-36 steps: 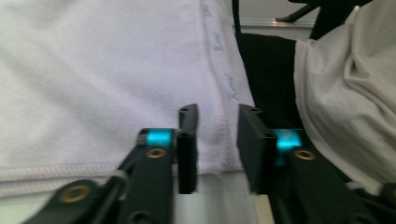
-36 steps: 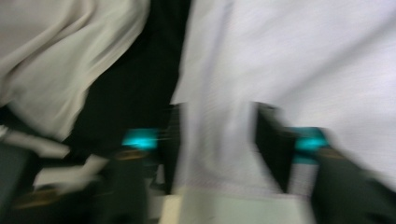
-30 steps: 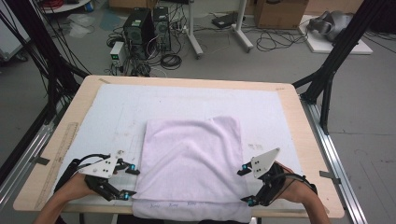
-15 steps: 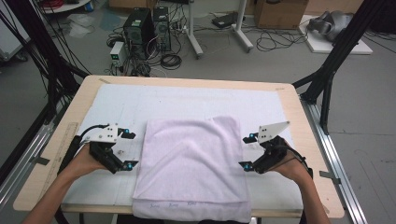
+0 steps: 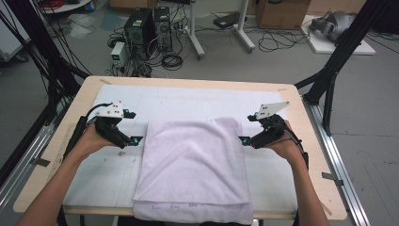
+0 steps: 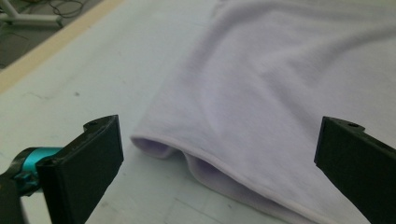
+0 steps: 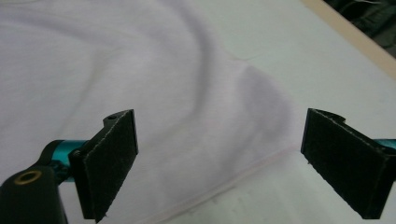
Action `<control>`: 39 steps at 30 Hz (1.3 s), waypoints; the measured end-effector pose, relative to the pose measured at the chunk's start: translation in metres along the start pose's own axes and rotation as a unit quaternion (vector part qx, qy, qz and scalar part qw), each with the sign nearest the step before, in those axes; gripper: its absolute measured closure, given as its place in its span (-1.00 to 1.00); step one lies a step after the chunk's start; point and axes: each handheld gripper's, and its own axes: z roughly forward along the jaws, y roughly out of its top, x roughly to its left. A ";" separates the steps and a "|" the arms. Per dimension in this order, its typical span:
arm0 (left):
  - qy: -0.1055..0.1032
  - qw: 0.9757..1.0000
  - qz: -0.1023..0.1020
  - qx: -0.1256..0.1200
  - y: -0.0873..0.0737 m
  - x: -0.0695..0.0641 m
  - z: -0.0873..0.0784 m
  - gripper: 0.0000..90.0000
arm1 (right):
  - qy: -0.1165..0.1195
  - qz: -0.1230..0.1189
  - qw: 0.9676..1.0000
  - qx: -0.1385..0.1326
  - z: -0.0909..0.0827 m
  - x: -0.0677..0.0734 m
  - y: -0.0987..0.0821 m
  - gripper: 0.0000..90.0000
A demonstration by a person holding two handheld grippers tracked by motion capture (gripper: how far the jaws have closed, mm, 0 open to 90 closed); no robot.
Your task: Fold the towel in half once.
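Lilac towel [image 5: 195, 165]: folded, flat between my grippers, ready for another fold.
Left gripper [image 5: 131, 127]: jaws just opened wide, empty, towel's edge ahead.
Right gripper [image 5: 248, 127]: jaws apart, empty, edge ahead.

Pale lilac towel [image 5: 195, 165], white table cover [image 5: 188, 101], light wood table [image 5: 310, 155]; black gripper [image 5: 129, 128] with teal accents

Pale lilac terry towel [image 7: 140, 79] spread flat over the white-covered worktop [image 7: 289, 51], its hemmed edge running diagonally between the two black padded jaws of the right tool [image 7: 219, 158]. Jaws wide apart, clear of the cloth. Light wooden worktop rim at upper right.
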 end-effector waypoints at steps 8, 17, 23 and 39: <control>0.016 1.000 -0.012 -0.004 0.008 0.033 0.015 -0.96 | -0.036 0.043 0.998 -0.007 0.010 -0.026 -0.005 -0.78; 0.025 0.999 -0.041 0.001 -0.008 0.057 0.024 -0.91 | -0.043 0.044 0.998 0.004 0.022 -0.046 0.010 -0.77; 0.017 0.999 -0.029 0.027 0.002 0.056 0.026 -0.88 | -0.040 0.056 0.998 0.007 0.036 -0.058 0.015 -0.77; -0.042 0.998 -0.036 0.018 0.008 0.064 0.054 -0.88 | -0.022 0.054 0.997 0.043 0.067 -0.064 0.007 -0.77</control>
